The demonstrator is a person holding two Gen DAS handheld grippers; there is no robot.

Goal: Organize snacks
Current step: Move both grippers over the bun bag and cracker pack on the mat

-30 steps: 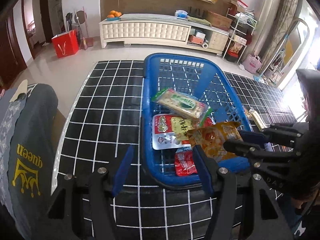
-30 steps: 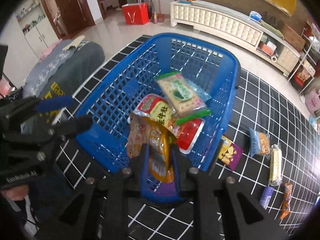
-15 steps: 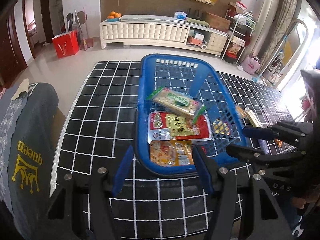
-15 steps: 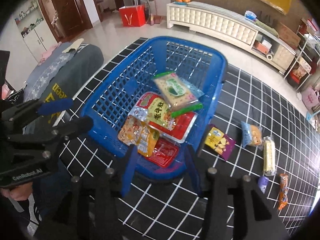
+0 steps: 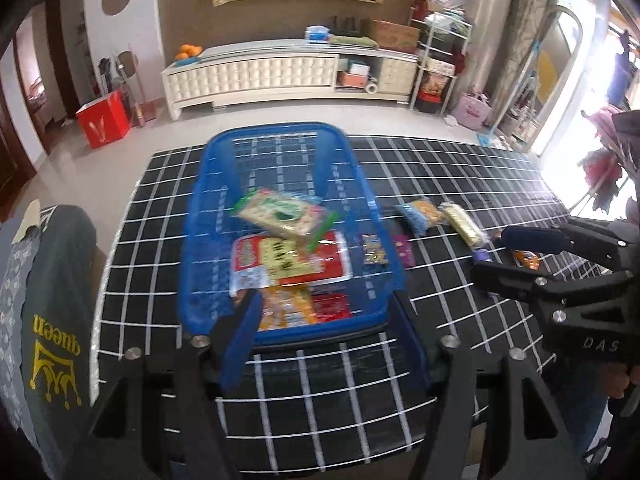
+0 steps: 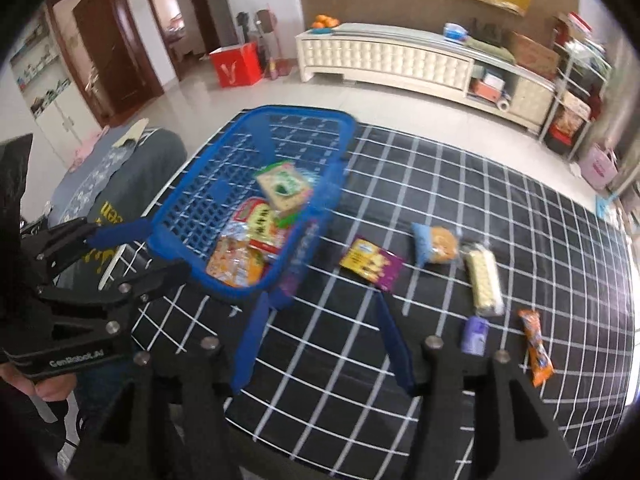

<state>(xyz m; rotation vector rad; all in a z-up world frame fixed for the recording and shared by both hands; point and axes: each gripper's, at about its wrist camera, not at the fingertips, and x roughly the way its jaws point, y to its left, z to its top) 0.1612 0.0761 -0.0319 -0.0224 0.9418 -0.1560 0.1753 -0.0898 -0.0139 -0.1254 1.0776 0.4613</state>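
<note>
You have a black cloth [image 6: 460, 200] with white squares over the table, and it is the biggest thing in both views. On its left part stands the blue basket [image 5: 208, 208], and the picture of it is a little blurred.

Inside the basket lie four packs. A green cracker pack [image 5: 280, 214] sits on top, towards the far side. Under it is a red pack [image 5: 288, 260]. Nearer to you lie an orange pack [image 5: 284, 308] and, just beside it, a small red pack [image 5: 332, 306].

To the right of the basket, five snacks lie on the cloth, apart from each other. A purple pack [image 6: 372, 263] is nearest to the basket. Then comes a blue bag [image 6: 434, 244], and beside it a long cream roll [image 6: 484, 278]. Nearer to you lie a small violet pack [image 6: 474, 334] and an orange bar [image 6: 534, 344]; what they contain I cannot read.

Your left gripper [image 5: 324, 340] hangs before the near rim of the basket, its fingers spread wide and holding nothing. Your right gripper [image 6: 324, 340] is over the cloth, right of the basket; its fingers are also spread and empty. The purple pack lies beyond them.
</note>
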